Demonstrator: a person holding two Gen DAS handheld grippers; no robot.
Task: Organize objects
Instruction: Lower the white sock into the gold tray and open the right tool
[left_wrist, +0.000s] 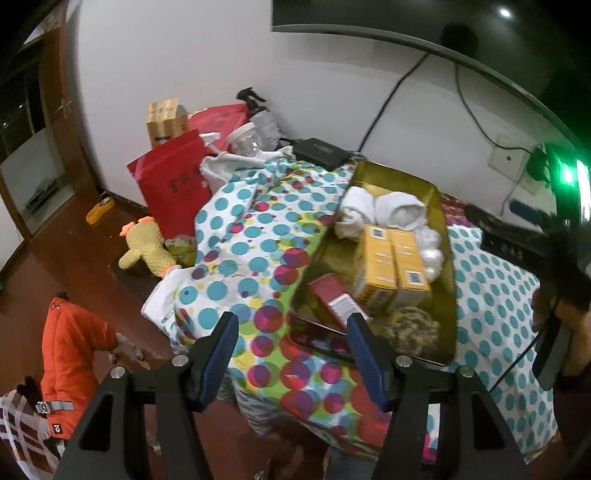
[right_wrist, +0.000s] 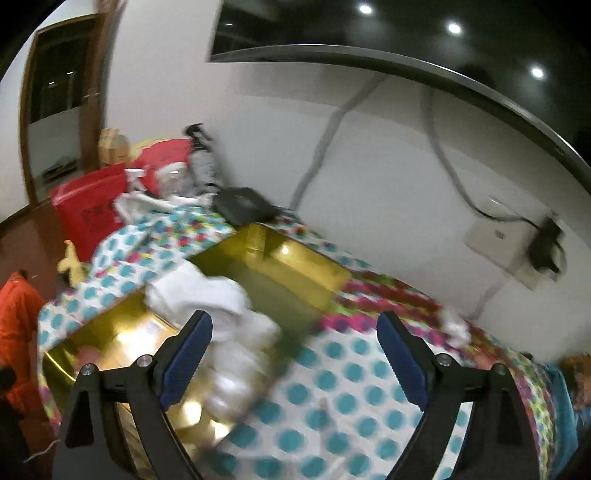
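Note:
A gold metal tray (left_wrist: 445, 258) lies on a polka-dot cloth (left_wrist: 251, 258). It holds rolled white socks (left_wrist: 391, 210), two yellow boxes (left_wrist: 388, 266), a red box (left_wrist: 332, 295) and a dark patterned cloth (left_wrist: 413, 325). A dark phone (left_wrist: 321, 341) lies at the tray's near edge. My left gripper (left_wrist: 291, 325) is open and empty just in front of the phone. My right gripper (right_wrist: 295, 325) is open and empty over the tray's right rim (right_wrist: 306, 258); the view is blurred, with the white rolls (right_wrist: 221, 295) by its left finger.
Behind the cloth stand a red bag (left_wrist: 177, 181), a cardboard box (left_wrist: 166, 122), a spray bottle (left_wrist: 262, 118), a clear jar (left_wrist: 247, 140) and a black device (left_wrist: 321, 151). A yellow plush toy (left_wrist: 144, 247) and an orange jacket (left_wrist: 74, 350) lie on the wooden floor at left.

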